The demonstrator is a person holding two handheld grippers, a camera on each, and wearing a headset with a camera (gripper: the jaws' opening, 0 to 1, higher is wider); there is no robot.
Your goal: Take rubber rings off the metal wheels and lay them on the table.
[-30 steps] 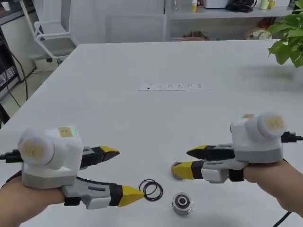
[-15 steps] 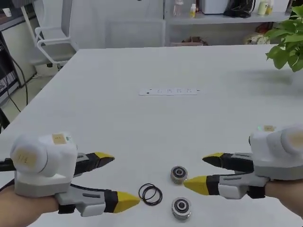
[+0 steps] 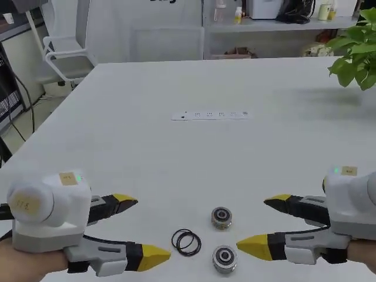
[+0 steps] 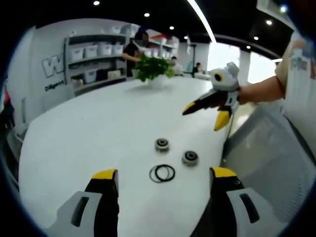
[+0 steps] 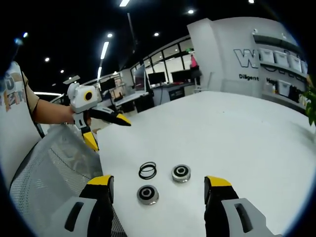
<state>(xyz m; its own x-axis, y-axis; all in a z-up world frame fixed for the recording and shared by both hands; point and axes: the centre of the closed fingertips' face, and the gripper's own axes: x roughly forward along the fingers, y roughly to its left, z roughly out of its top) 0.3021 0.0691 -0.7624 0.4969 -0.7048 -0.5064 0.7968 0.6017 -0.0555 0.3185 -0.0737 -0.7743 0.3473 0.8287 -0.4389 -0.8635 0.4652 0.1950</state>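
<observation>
— Black rubber rings (image 3: 187,241), two thin loops: location?
— Lay overlapped on the white table (image 3: 176,158), off the wheels. Two round metal wheels with dark centres sat just beside them, the farther wheel (image 3: 221,217) and the nearer wheel (image 3: 225,257) apart from each other.
— Claws?
— Left yellow-tipped gripper (image 3: 147,228): jaws spread wide, holding nothing. Right yellow-tipped gripper (image 3: 254,223): the same. Rings and wheels lay between the two, touched by neither.
— Writing?
— Wall lettering (image 5: 252,76) read "Diligent", under large letters starting "W". Marks on the white power strip (image 3: 210,115) were too small to read.
</observation>
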